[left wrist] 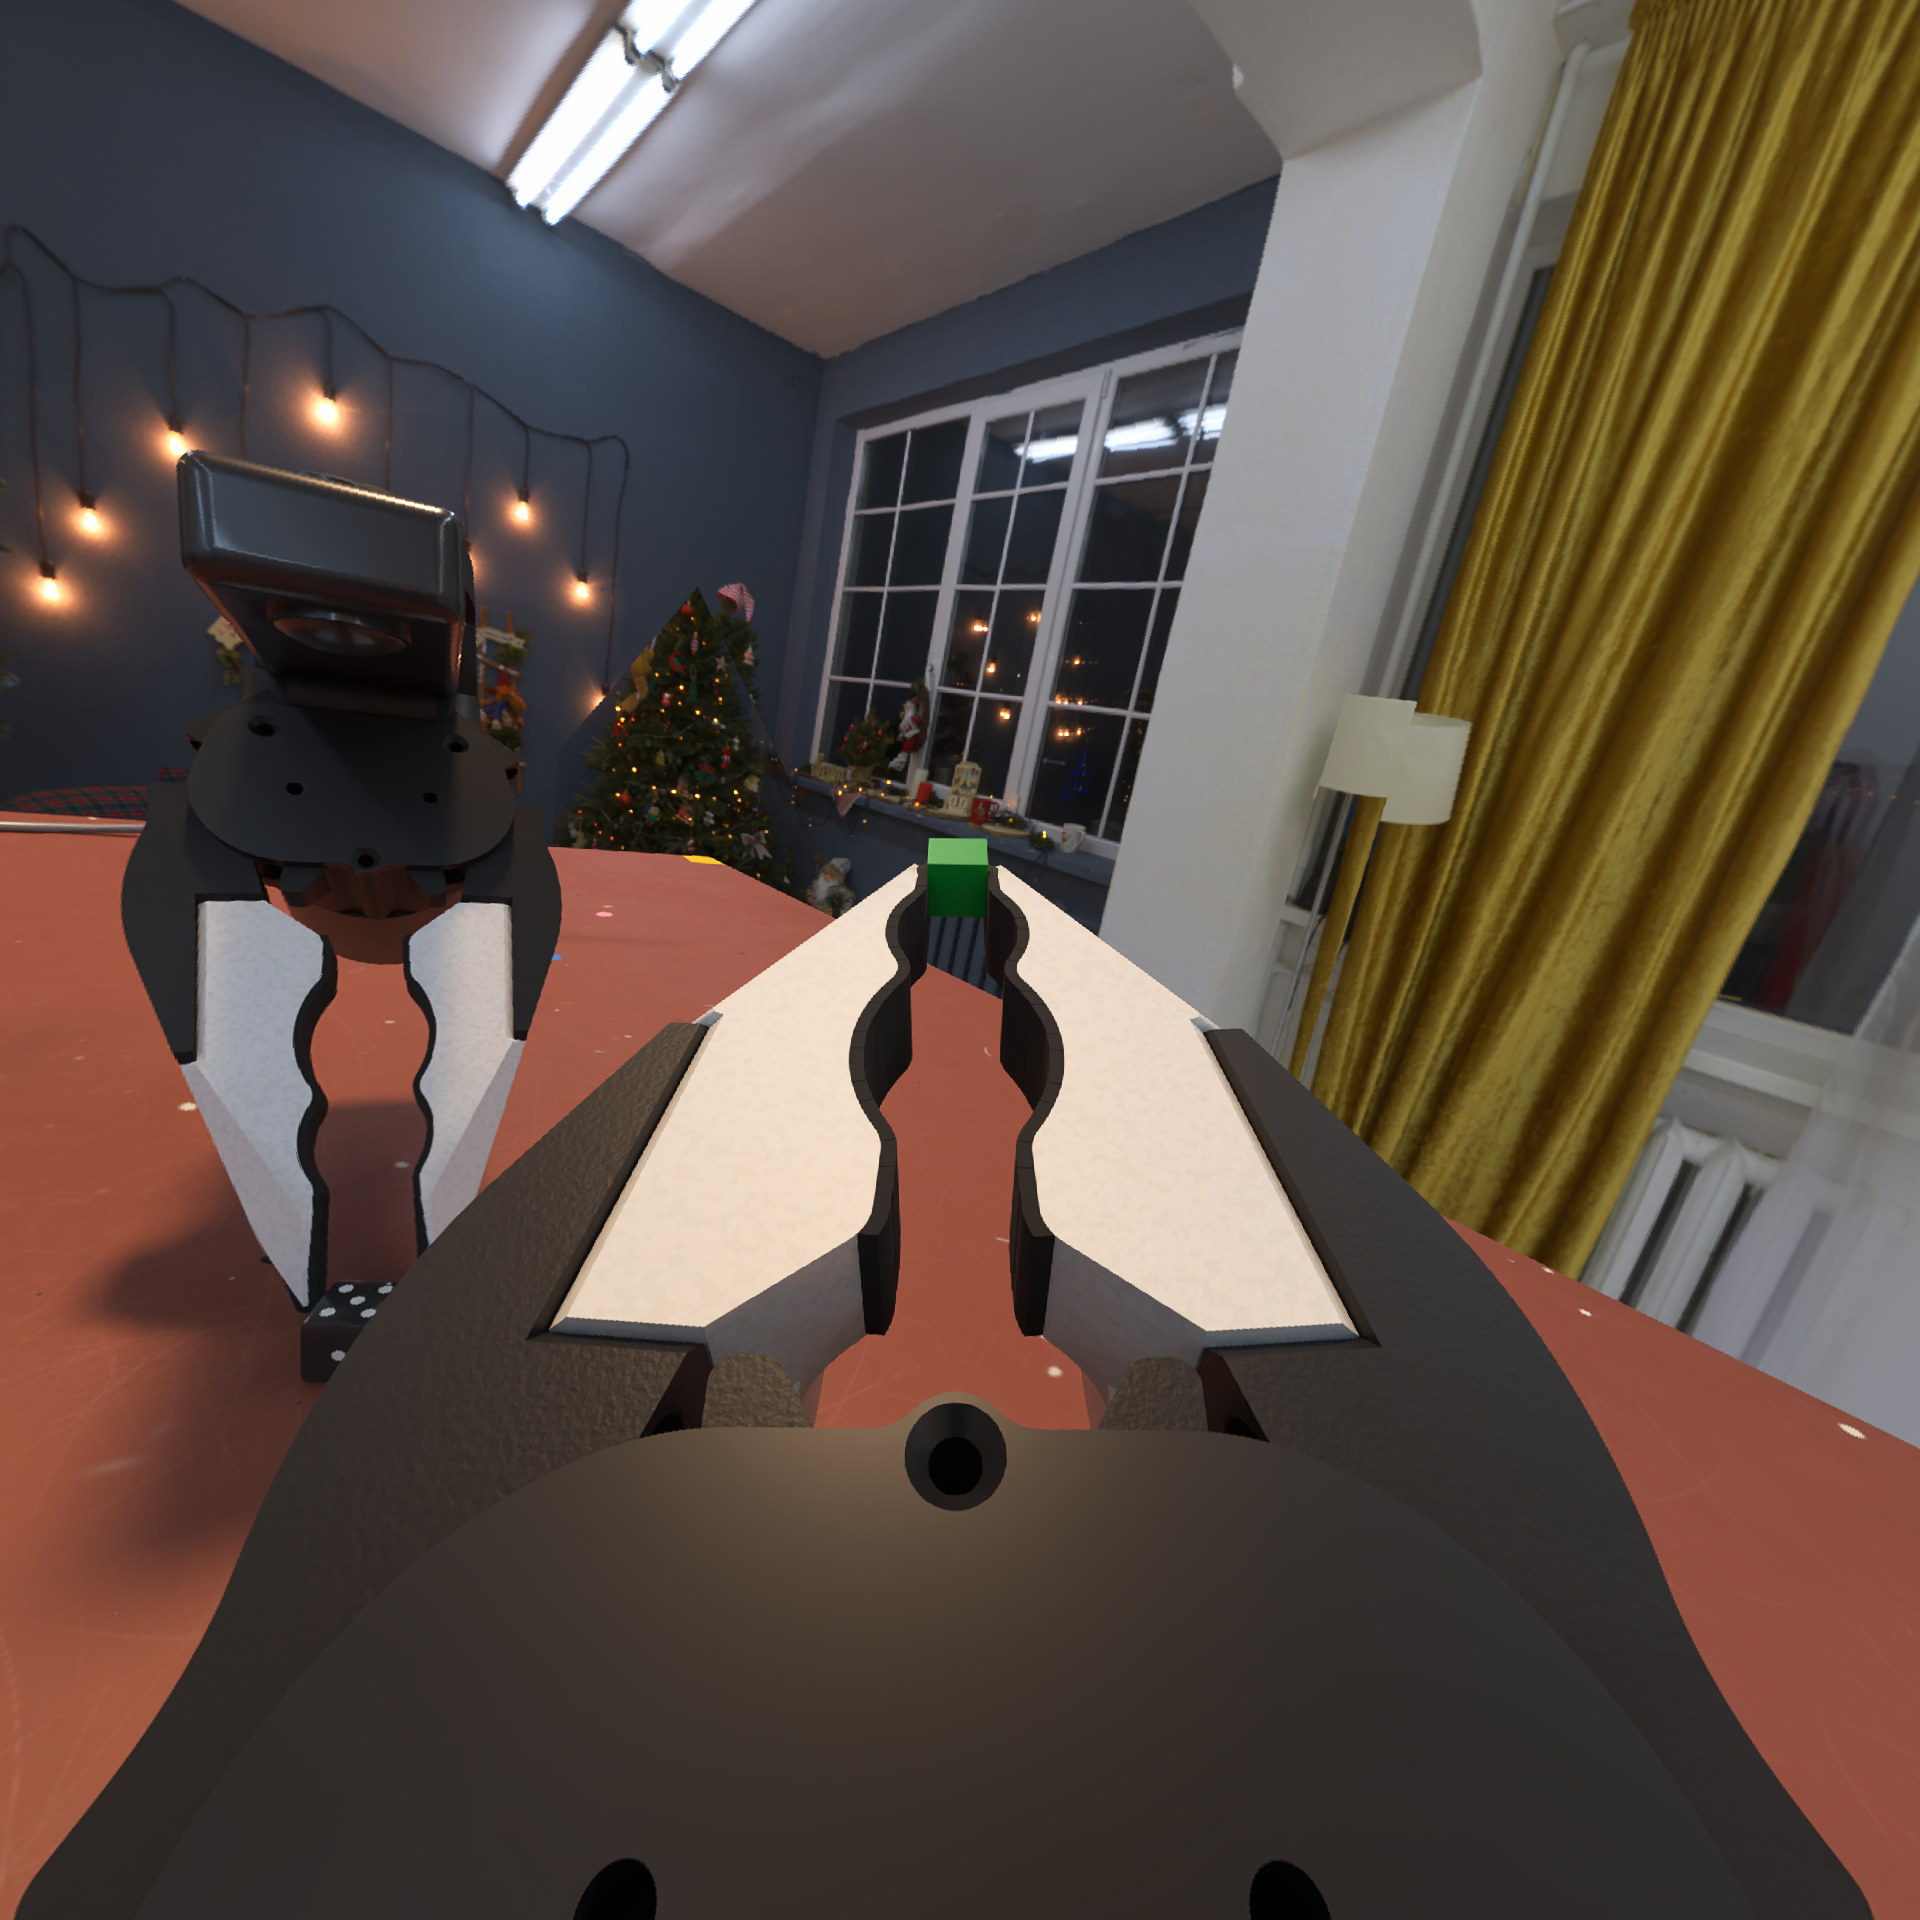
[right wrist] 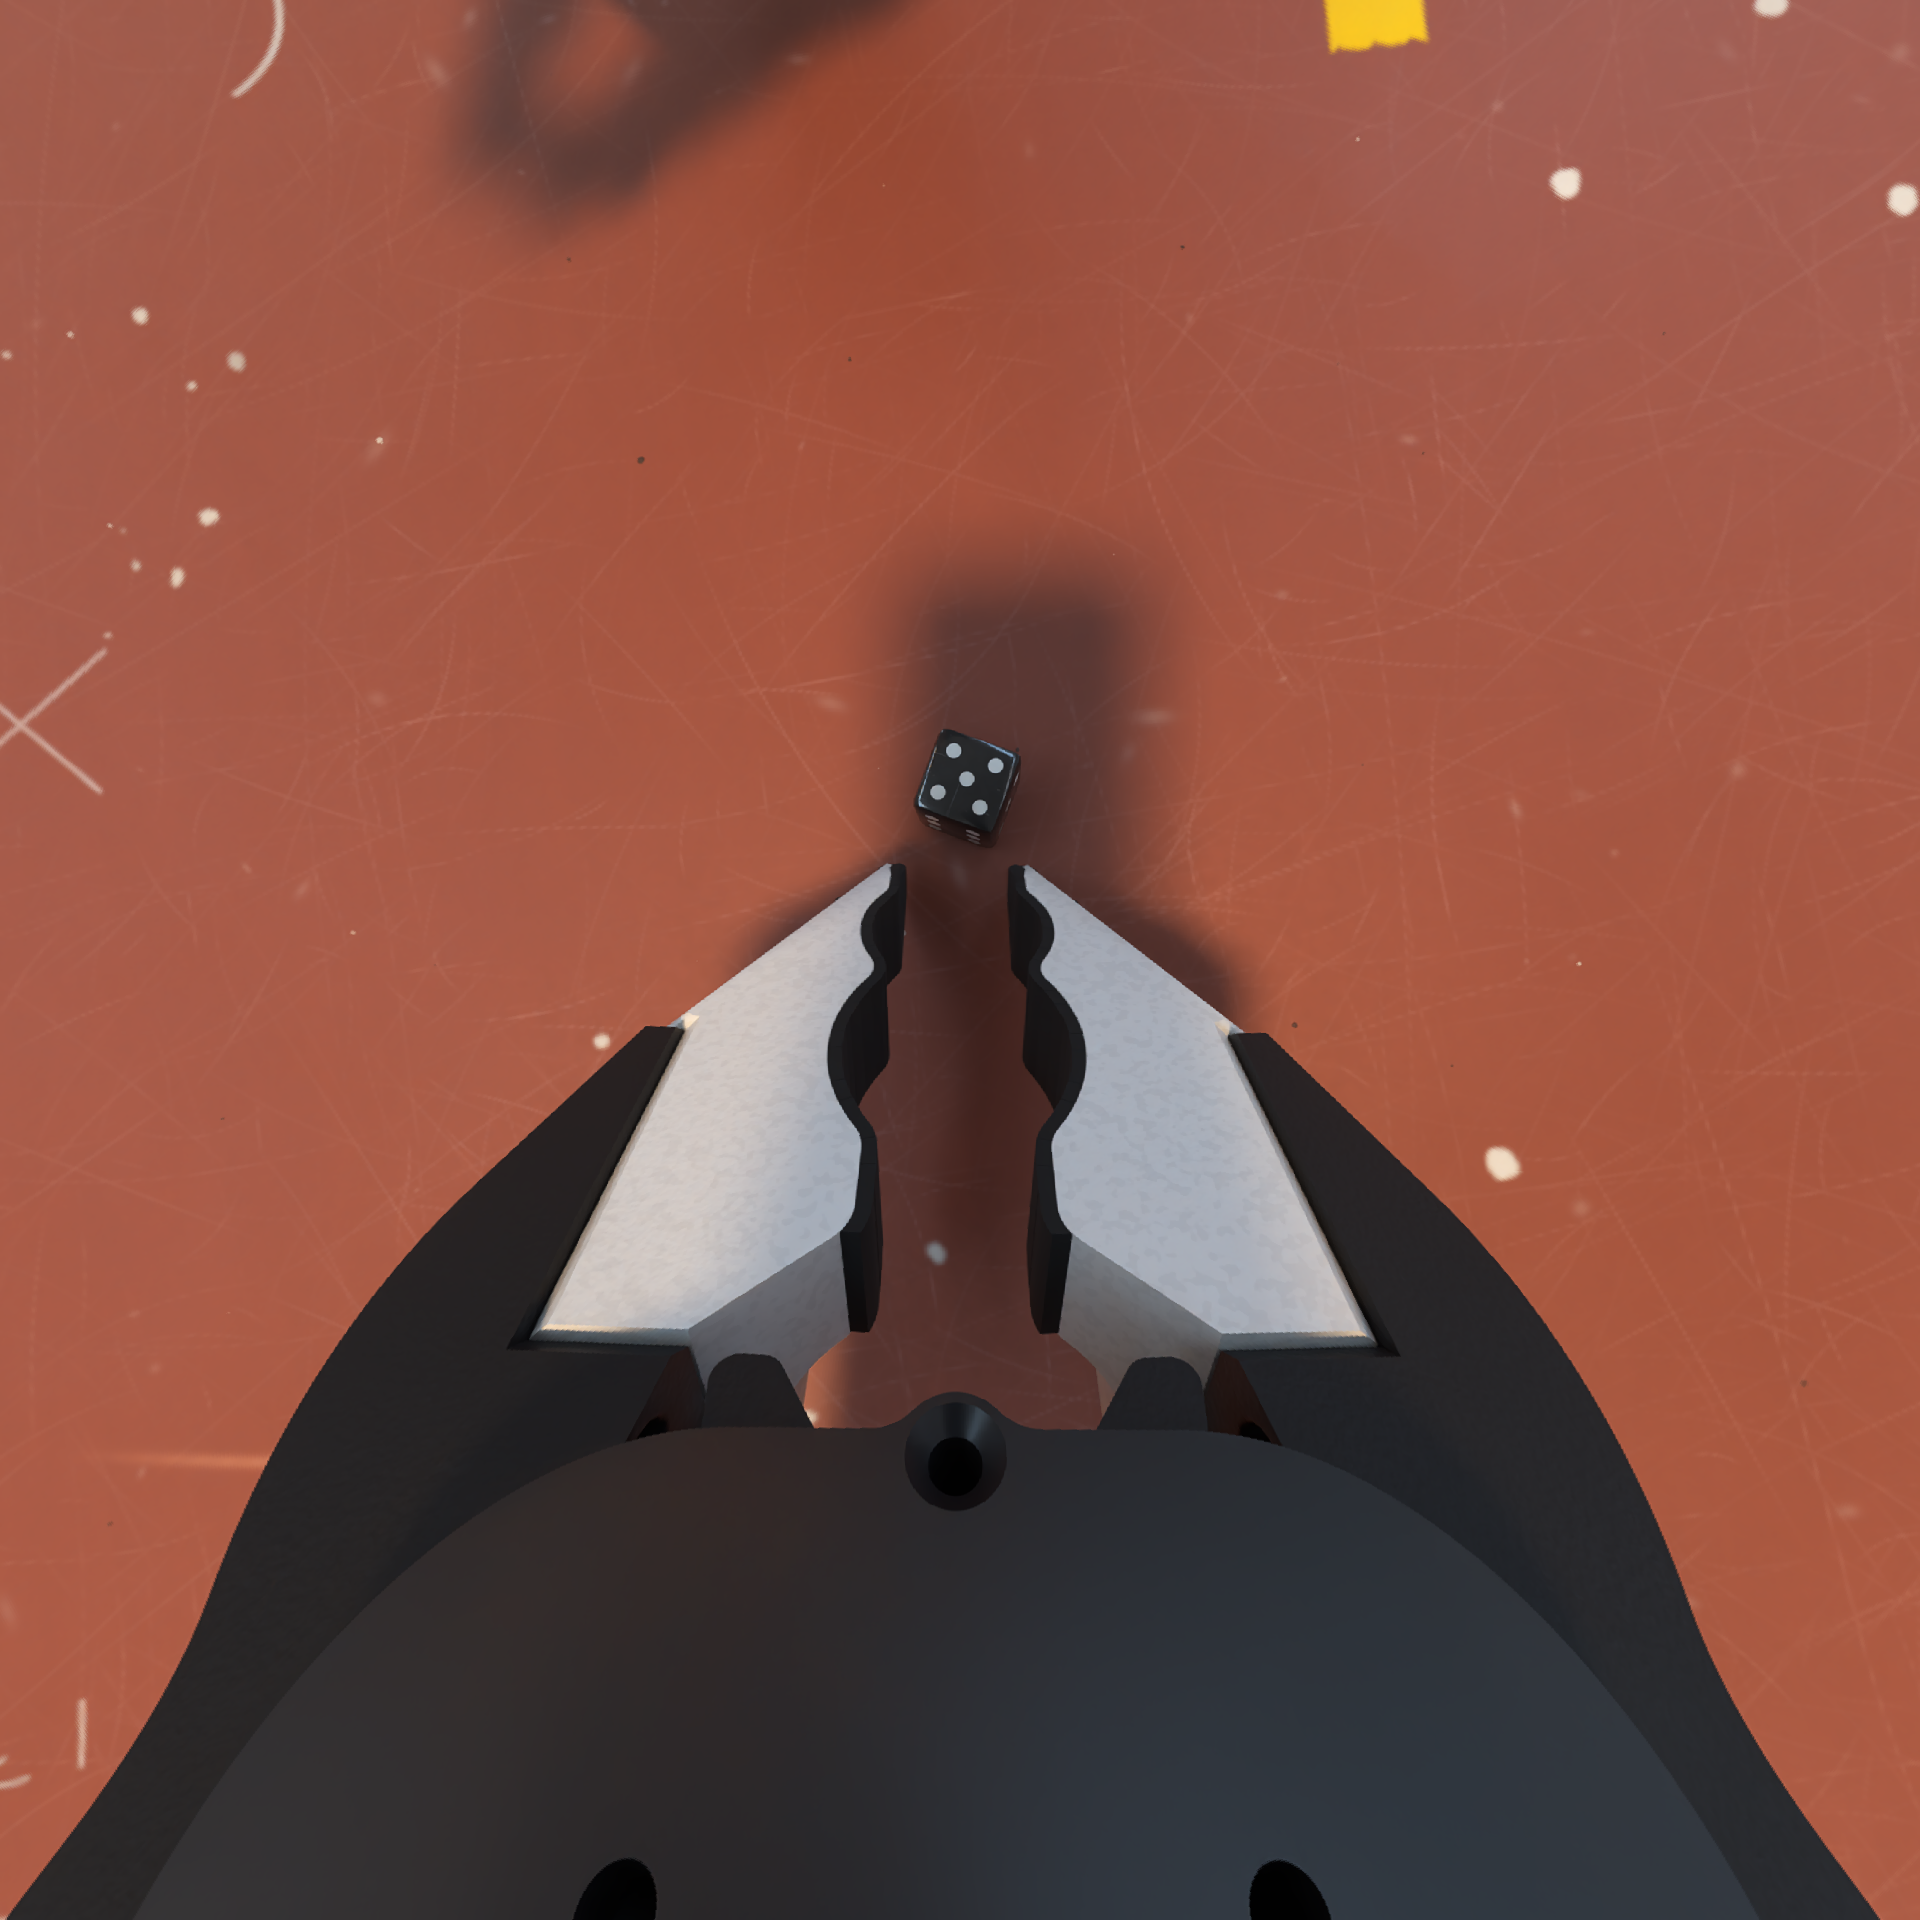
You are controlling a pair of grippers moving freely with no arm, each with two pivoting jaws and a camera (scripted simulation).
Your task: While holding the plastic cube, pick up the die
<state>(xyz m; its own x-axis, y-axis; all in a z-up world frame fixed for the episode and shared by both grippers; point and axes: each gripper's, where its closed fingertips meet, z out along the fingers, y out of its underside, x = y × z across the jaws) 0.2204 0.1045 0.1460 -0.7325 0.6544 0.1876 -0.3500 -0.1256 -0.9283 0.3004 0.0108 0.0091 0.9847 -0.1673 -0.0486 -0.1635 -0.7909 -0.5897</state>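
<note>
Left gripper (left wrist: 957,883) pinched the green plastic cube (left wrist: 956,878) at its tips, aloft. Right gripper (right wrist: 957,868) hung parted and empty above the black die (right wrist: 966,787) on the red table (right wrist: 1455,623); die grasp remained undone.

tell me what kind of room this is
Likely a home living room dressed for Christmas: a decorated green Christmas tree, warm string lights on the dark blue wall, gold velvet curtains, and a scuffed reddish-brown table.

The desk (right wrist: 1455,623) is reddish-brown, scratched and dotted with pale specks. A black die (right wrist: 966,788) with white pips lies on it, five up. A yellow scrap (right wrist: 1374,23) lies flat at its far edge.
</note>
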